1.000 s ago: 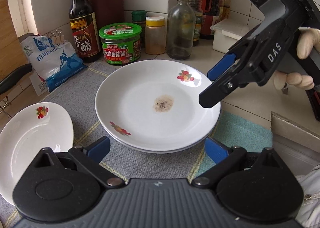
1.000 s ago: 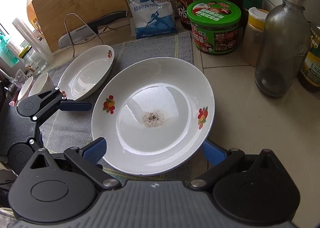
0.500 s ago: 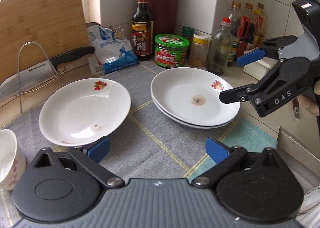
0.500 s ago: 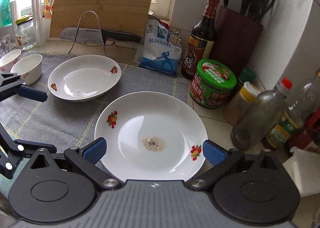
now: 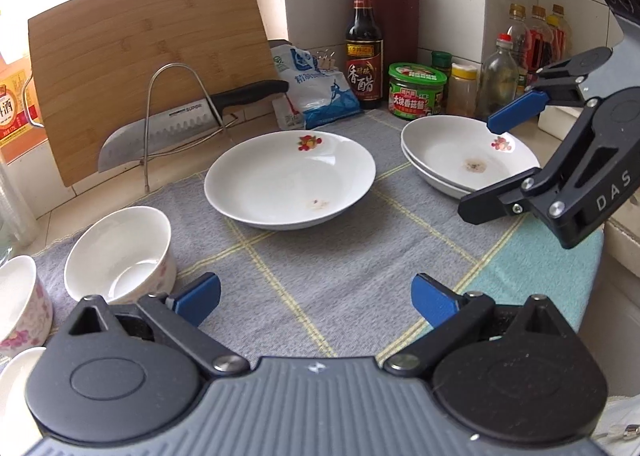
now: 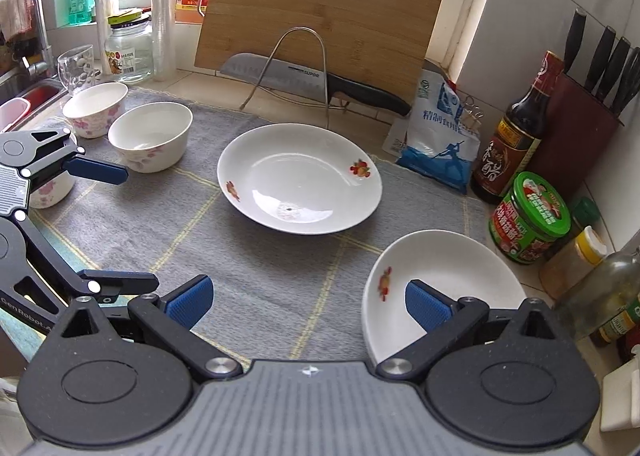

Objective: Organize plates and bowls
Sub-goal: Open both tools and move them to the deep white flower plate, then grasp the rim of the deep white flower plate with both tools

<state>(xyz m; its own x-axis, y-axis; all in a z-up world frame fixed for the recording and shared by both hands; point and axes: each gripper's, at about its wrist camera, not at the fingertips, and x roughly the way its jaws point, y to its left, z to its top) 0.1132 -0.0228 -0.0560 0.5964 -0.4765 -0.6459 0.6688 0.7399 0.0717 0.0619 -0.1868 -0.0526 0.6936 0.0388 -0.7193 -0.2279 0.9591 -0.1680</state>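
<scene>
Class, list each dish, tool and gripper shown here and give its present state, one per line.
Left gripper: open, empty.
Right gripper: open, empty.
Single plate: alone on cloth, small stain.
Plate stack: two nested, top one stained.
Nearest bowl: upright, empty.
Knife: resting in wire rack.
Green jar: lid on.

Both grippers spread wide and empty.

In its own wrist view the left gripper (image 5: 316, 298) reaches toward 12 o'clock, blue pads (image 5: 198, 298) far apart with nothing between them. The right gripper (image 5: 494, 168) enters that view from 3 o'clock, tilted down toward 9 o'clock, its fingers parted one above the other. In the right wrist view the right gripper (image 6: 308, 302) is likewise splayed, and the left gripper (image 6: 112, 230) shows at 9 o'clock.
</scene>
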